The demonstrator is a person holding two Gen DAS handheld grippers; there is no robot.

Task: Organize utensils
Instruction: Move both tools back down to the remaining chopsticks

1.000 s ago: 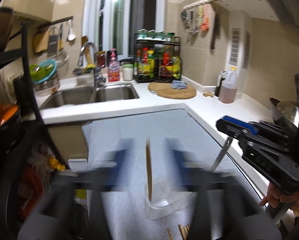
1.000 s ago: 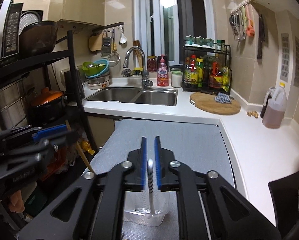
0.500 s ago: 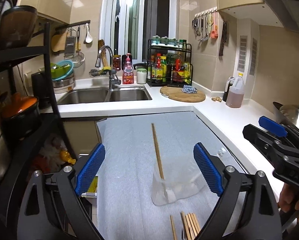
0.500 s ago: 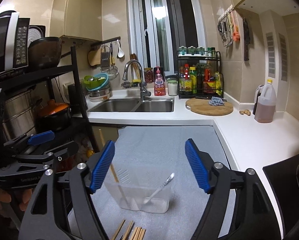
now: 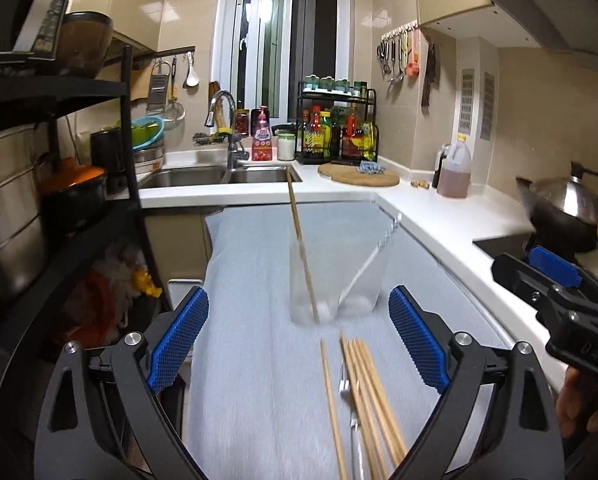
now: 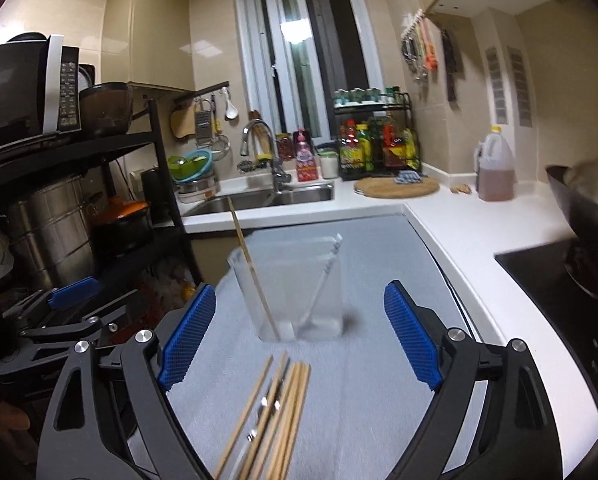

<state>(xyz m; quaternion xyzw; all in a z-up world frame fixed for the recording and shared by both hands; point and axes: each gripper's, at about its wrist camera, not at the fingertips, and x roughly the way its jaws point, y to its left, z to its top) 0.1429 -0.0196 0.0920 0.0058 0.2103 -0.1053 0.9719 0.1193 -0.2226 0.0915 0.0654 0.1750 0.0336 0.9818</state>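
Left tool [image 5: 299,338]: wide open, blue pads well apart, nothing between them; held low over the desk behind the loose bundle.
Right tool [image 6: 299,330]: jaws opening, already wide, nothing gripped between the pads; container and bundle visible through the gap.
Container [image 6: 289,288]: clear plastic, upright on the grey mat [image 5: 255,360] of the desk, beyond the loose bundle; probably light and easy to tip if knocked.
In the container: one wooden chopstick [image 5: 301,248] leaning to the left rim, tip down at the base; one clear-handled utensil [image 6: 321,280] leaning to the right rim, working end down, kind hard to tell through the plastic.
Loose chopsticks [image 5: 363,396]: several lying flat on the mat, side by side and touching, just in front of the container.
Long axis: along the view, from the near edge toward the container, fanned a little; one stick [image 5: 331,404] set slightly apart on the left.
Metal piece [image 6: 263,408]: thin, shiny, lying among the sticks along the same line; possibly a fork, blurred.
Handling: thin, stiff, light, smooth wood; likely to roll or slip from a loose pinch.
Hold: across the shaft near the middle, pads square to the length, one stick at a time from the edge of the bundle.
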